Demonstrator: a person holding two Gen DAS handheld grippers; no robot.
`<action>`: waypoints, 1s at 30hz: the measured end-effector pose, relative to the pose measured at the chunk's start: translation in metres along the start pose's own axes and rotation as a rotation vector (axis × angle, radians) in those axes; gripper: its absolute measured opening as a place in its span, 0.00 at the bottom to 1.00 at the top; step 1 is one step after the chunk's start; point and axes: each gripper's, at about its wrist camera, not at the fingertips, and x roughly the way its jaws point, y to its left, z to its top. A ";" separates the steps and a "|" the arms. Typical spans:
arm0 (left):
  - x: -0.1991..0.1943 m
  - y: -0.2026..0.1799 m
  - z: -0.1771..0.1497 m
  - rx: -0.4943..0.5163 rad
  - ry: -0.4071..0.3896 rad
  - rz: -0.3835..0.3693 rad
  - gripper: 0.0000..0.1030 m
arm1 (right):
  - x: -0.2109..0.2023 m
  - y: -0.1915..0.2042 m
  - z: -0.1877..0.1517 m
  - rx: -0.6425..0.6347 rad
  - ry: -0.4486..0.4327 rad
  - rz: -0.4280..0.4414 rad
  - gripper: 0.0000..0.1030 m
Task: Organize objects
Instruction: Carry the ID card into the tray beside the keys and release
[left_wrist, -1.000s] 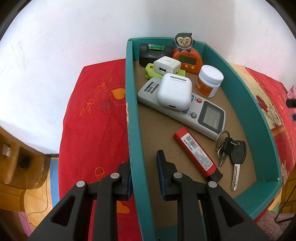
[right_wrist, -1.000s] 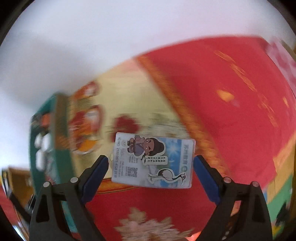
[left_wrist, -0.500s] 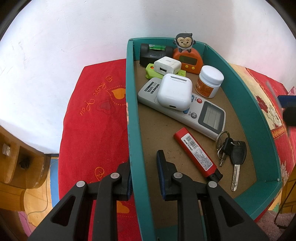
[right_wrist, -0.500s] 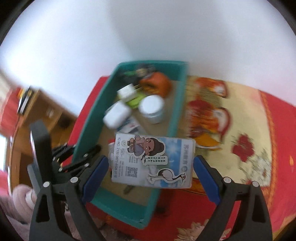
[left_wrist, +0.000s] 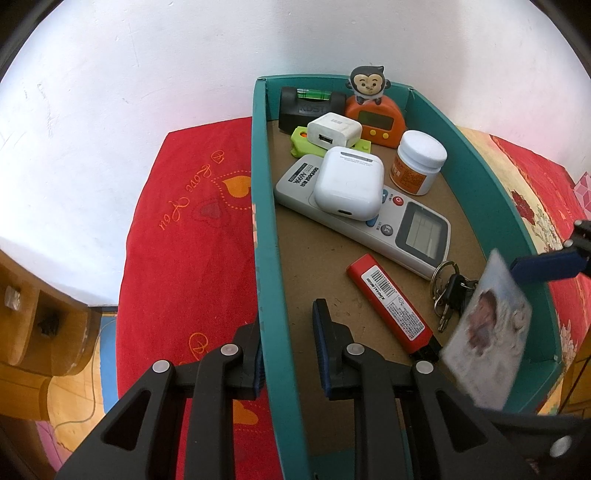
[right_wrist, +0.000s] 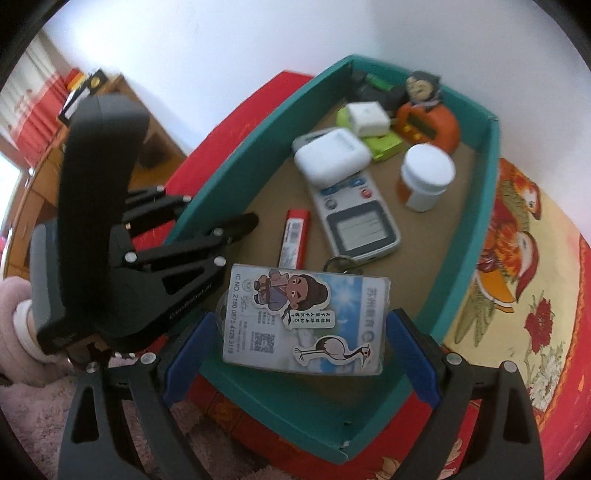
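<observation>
**Teal box braced, card held over its near corner**

Teal cardboard forms the open box (left_wrist: 264, 206), the largest thing here, resting on a red patterned cloth (left_wrist: 184, 236). The left hand-held gripper (left_wrist: 286, 354) straddles the box's left wall, one finger outside and one inside; whether it truly pinches the wall or only brackets it, I cannot tell.

The right hand-held gripper (right_wrist: 301, 354) holds one laminated card (right_wrist: 306, 319) by its short ends, so the card's long axis runs across from finger to finger. The card hangs above the box's near end, over its right corner, just above the keys; the bare brown floor lies below and ahead of it. The right gripper is plainly the nearer one, so I judge that the coming move is a lowering and release into that free patch.

Inside the box, counted largest to smallest:
- one remote control (left_wrist: 364, 218)
- one white earbud case (left_wrist: 347, 182), lying on the remote
- one orange monkey timer (left_wrist: 373, 120)
- one black spirit level (left_wrist: 308, 105)
- one white-lidded jar (left_wrist: 417, 162)
- one red lighter-like stick (left_wrist: 389, 301)
- one white charger (left_wrist: 334, 129), on a green block (left_wrist: 301, 138)
- one bunch of keys (left_wrist: 448, 291)
</observation>
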 end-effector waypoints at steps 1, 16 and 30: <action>0.000 0.000 0.000 -0.007 0.005 0.003 0.21 | 0.004 0.000 0.000 -0.006 0.010 -0.005 0.91; 0.000 -0.001 -0.001 -0.009 0.006 0.003 0.21 | 0.021 -0.002 -0.009 -0.019 0.057 -0.025 0.91; 0.000 -0.002 -0.001 -0.014 0.009 0.005 0.21 | -0.005 -0.021 -0.013 0.046 -0.015 0.018 0.92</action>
